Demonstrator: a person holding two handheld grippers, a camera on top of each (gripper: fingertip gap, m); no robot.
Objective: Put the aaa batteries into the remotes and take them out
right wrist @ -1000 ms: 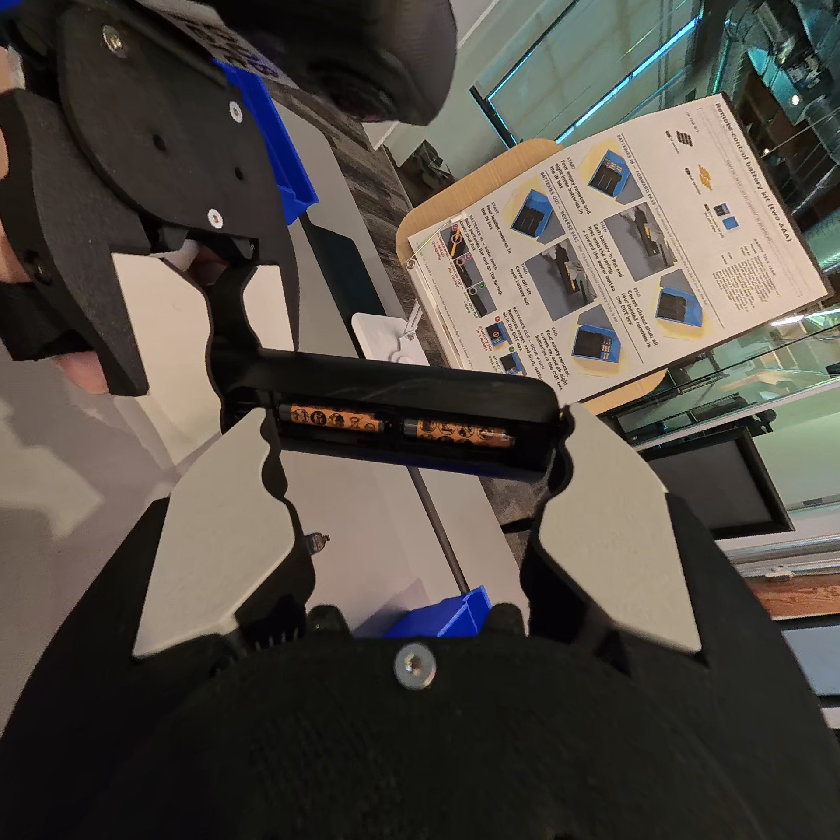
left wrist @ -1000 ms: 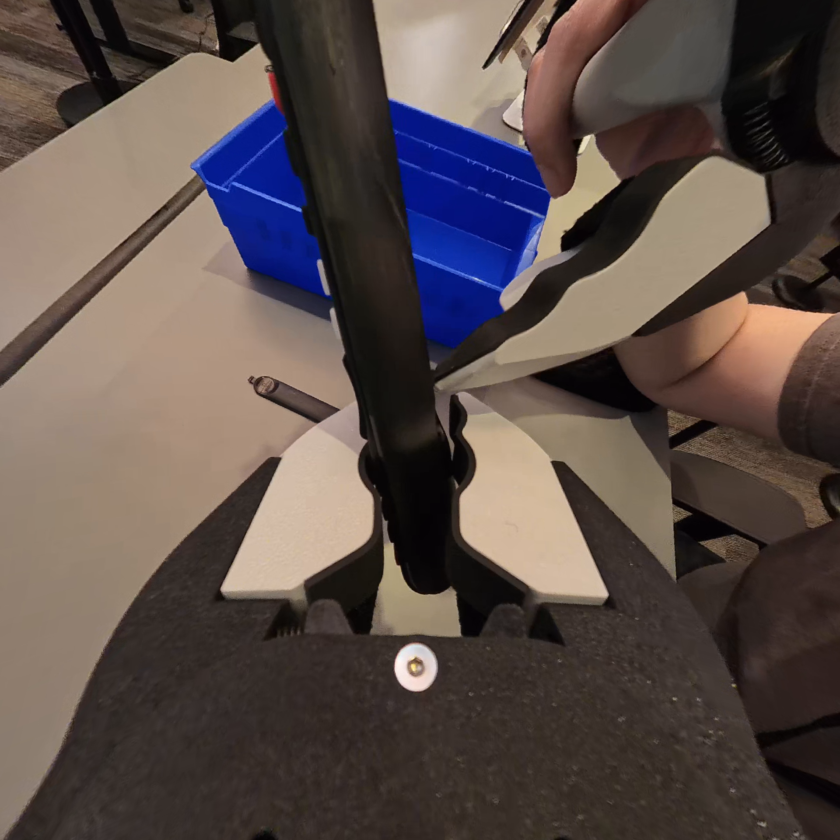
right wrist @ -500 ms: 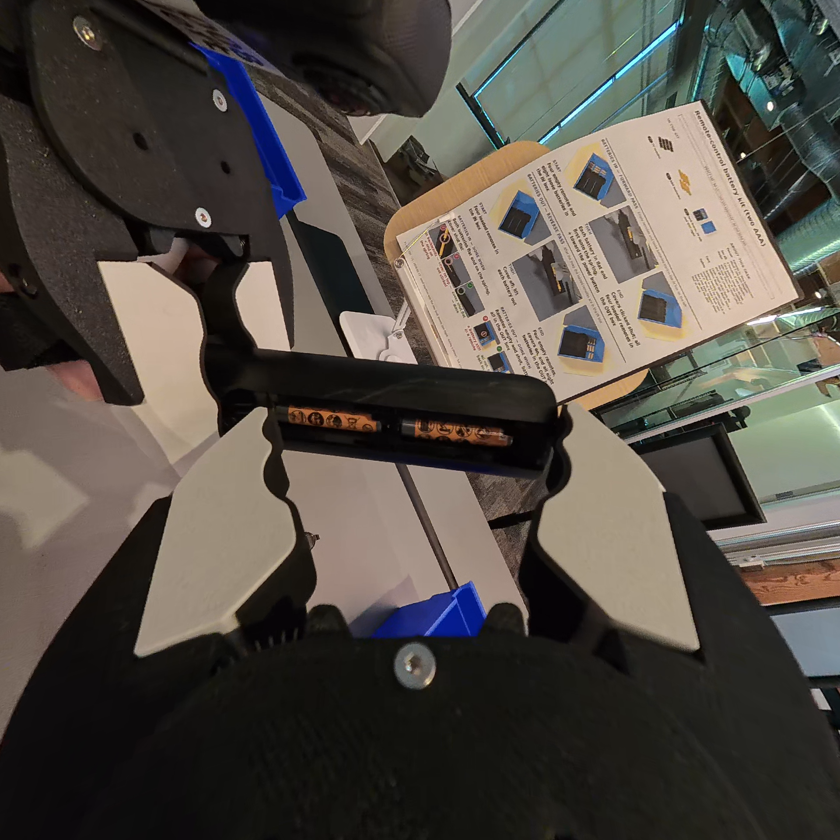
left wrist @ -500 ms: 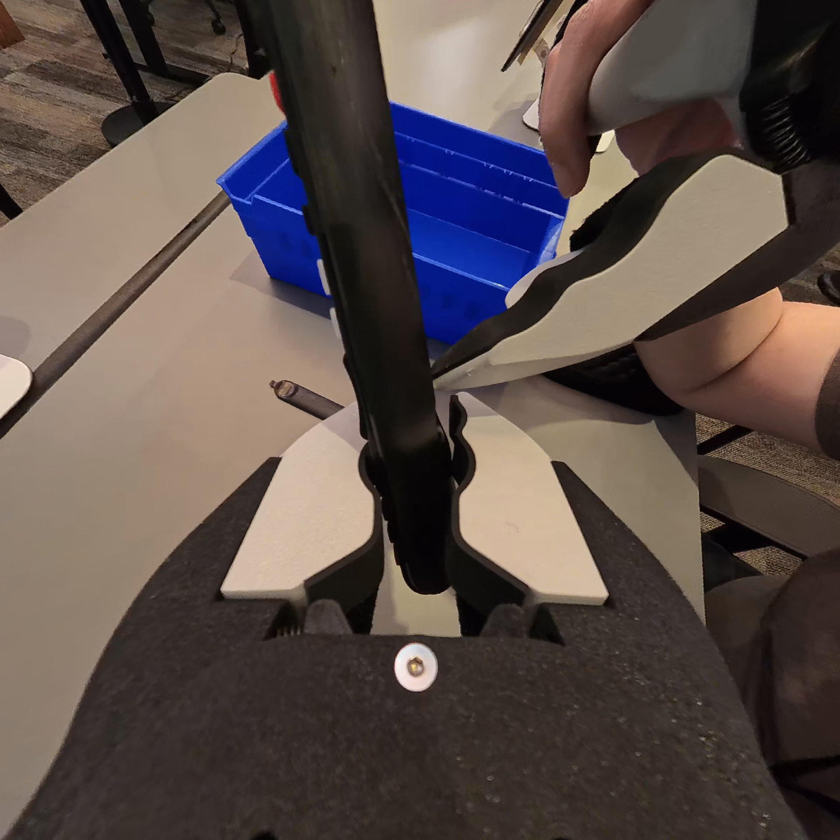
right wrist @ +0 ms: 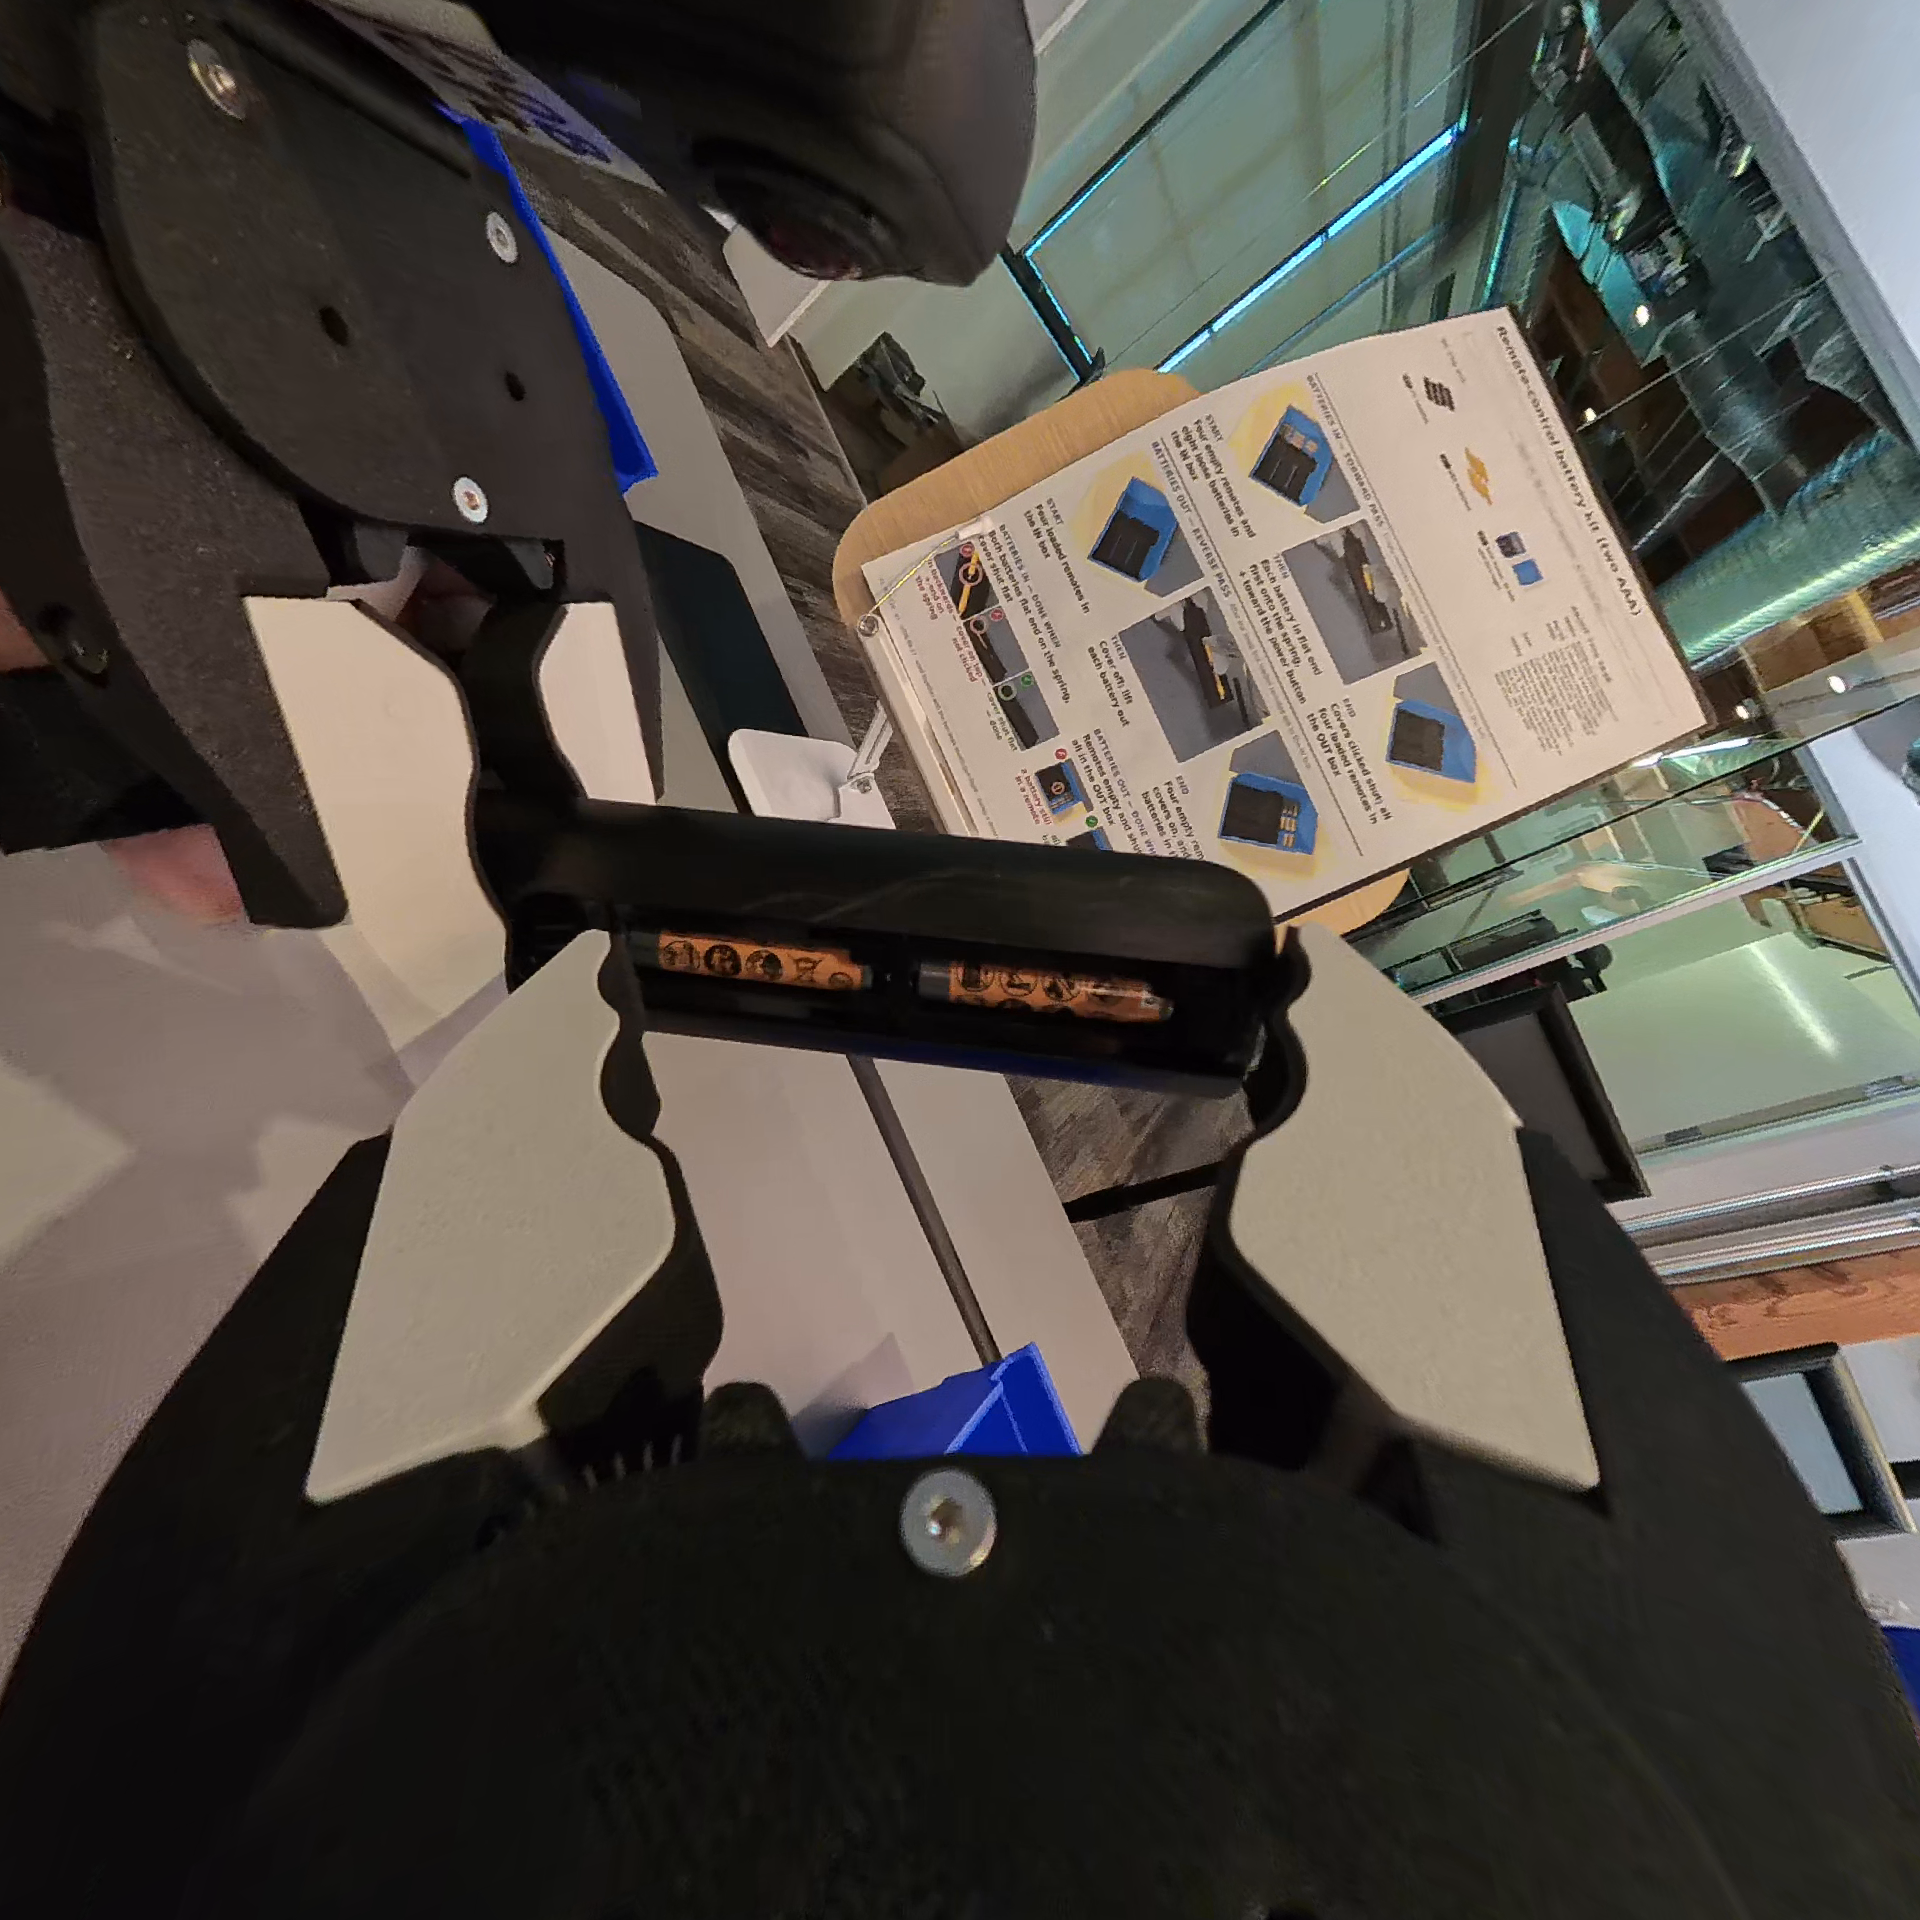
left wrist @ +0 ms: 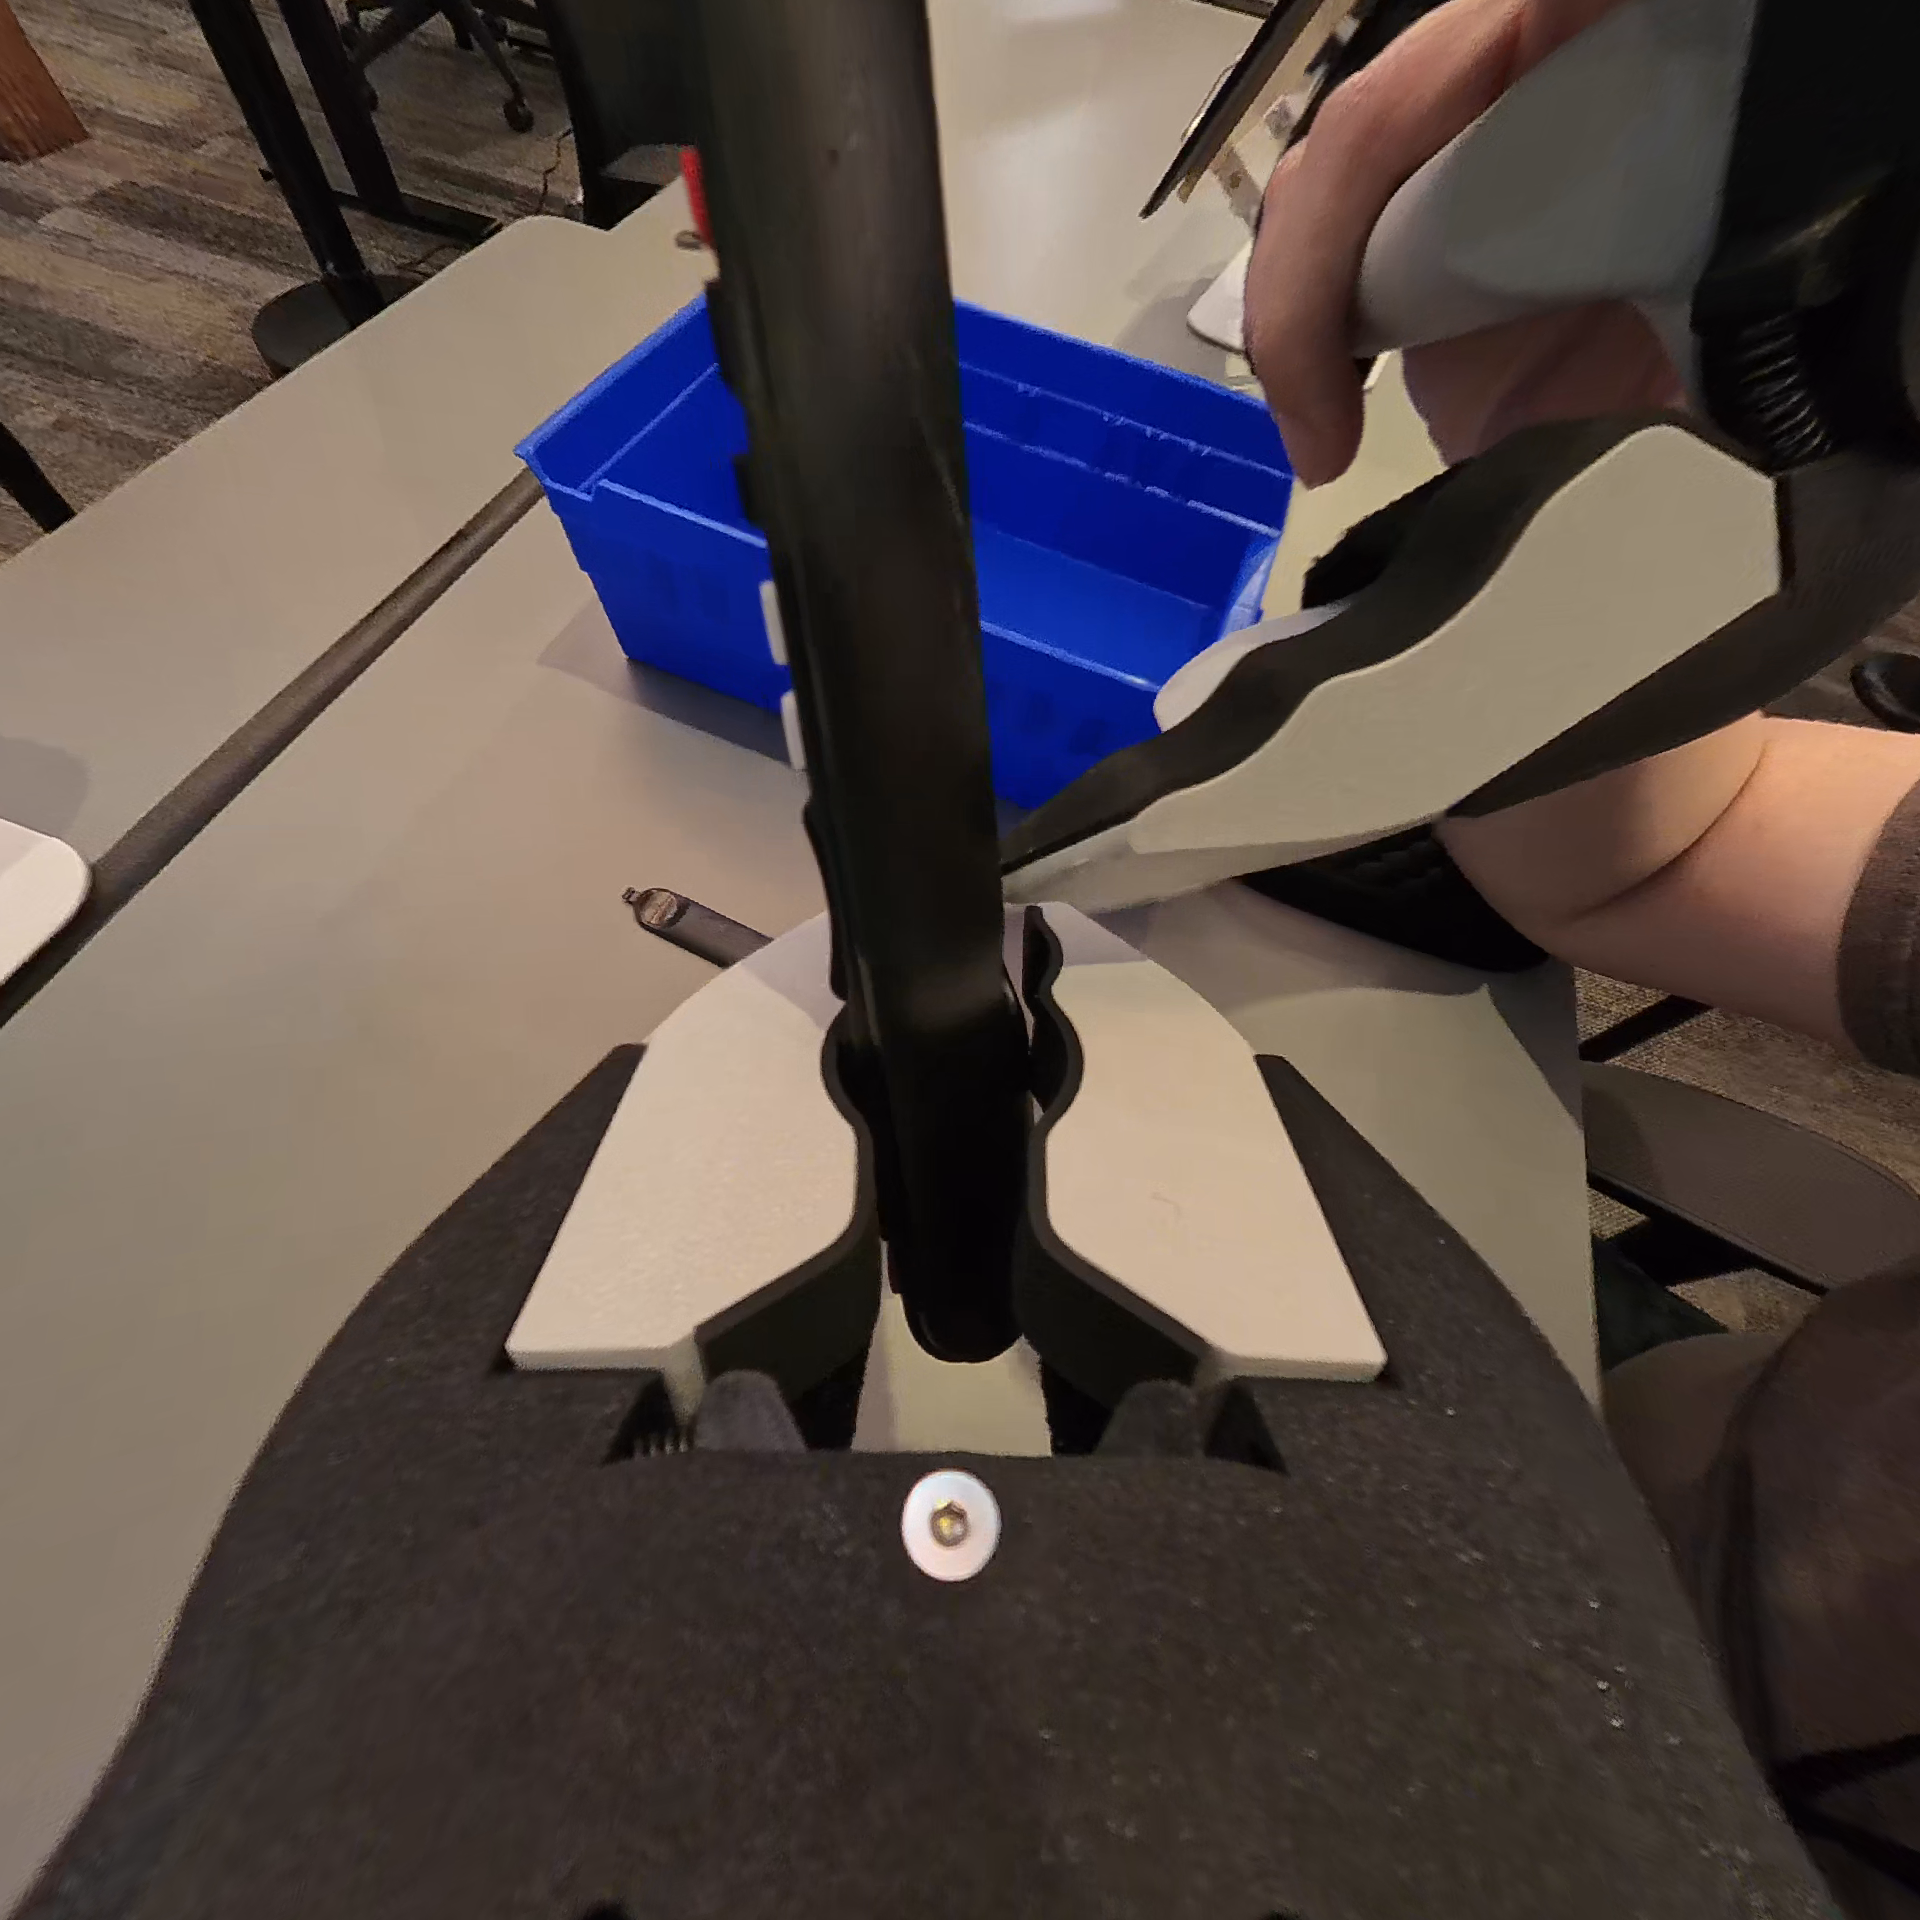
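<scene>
Hardly moved in the last second: remote [left wrist: 862, 520] still clamped, both batteries [right wrist: 758, 961] still inside.

Over the grey table [left wrist: 312, 1039], in front of the blue bin [left wrist: 1091, 561], kept the remote upright, pinched at its lower end by the left gripper [left wrist: 935, 1039]. Right gripper [right wrist: 935, 987] spread wide around the open battery slot, gripping nothing, so removal judged not yet begun. Open room to the left; bin edge close behind; small dark rod [left wrist: 691, 925] just beside the fingers.
</scene>
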